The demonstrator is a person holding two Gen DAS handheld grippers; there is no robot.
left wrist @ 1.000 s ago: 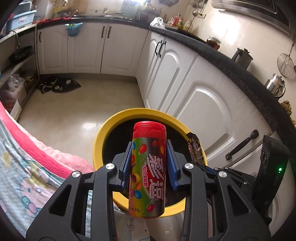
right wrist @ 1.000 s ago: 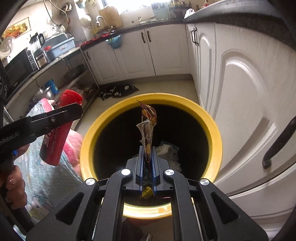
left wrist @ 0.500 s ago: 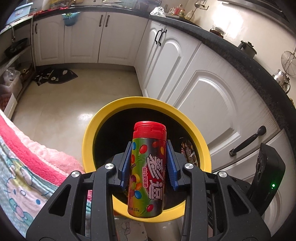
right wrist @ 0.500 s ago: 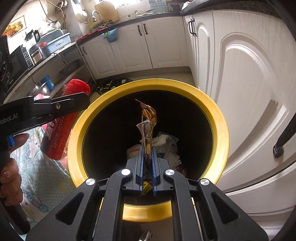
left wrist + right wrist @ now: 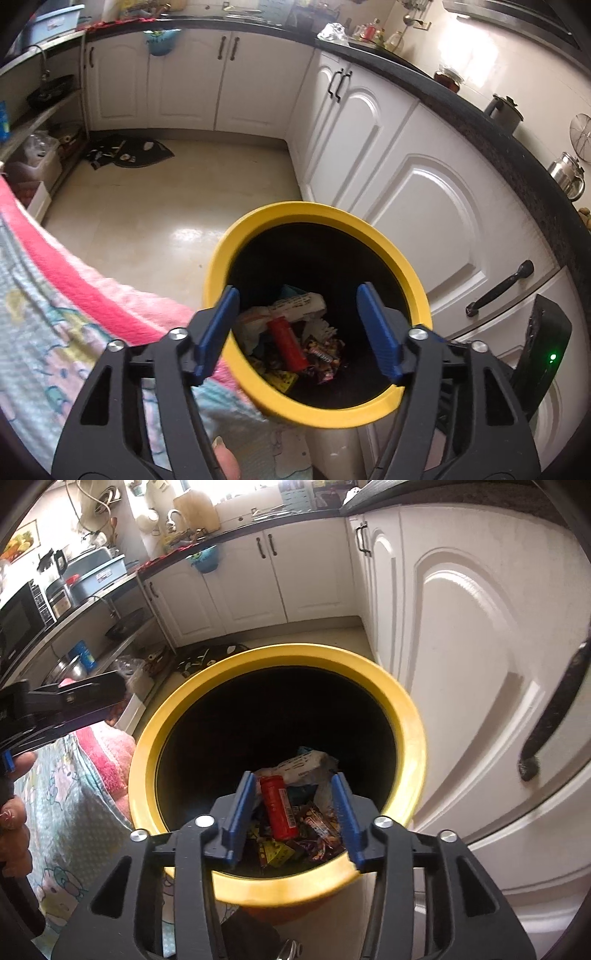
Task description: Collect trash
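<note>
- Yellow-rimmed bin (image 5: pixel 413 738) is the landmark: both grippers hang over its mouth, angled down into it.
- Left gripper (image 5: pixel 299 328): jaws have just been opening and stand wide apart, nothing between the pads.
- Right gripper (image 5: pixel 291 812): jaws have just been opening too, apart and empty.
- Candy tube (image 5: pixel 277 806) lies on the pile at the bin bottom, red cap toward the far wall, long axis running roughly along the right gripper's line of sight.
- Wrapper (image 5: pixel 319 830): among the foil scraps beside the tube, on the near side of the bin floor; can't single it out for sure.
- Judgement: both items are in the bin, drop is done. Nothing left to grab here.
- Next pickup lies outside the bin. Left gripper sits on the side nearer the pink cloth (image 5: pixel 110 295), right one nearer the cabinet (image 5: pixel 461 664).
</note>
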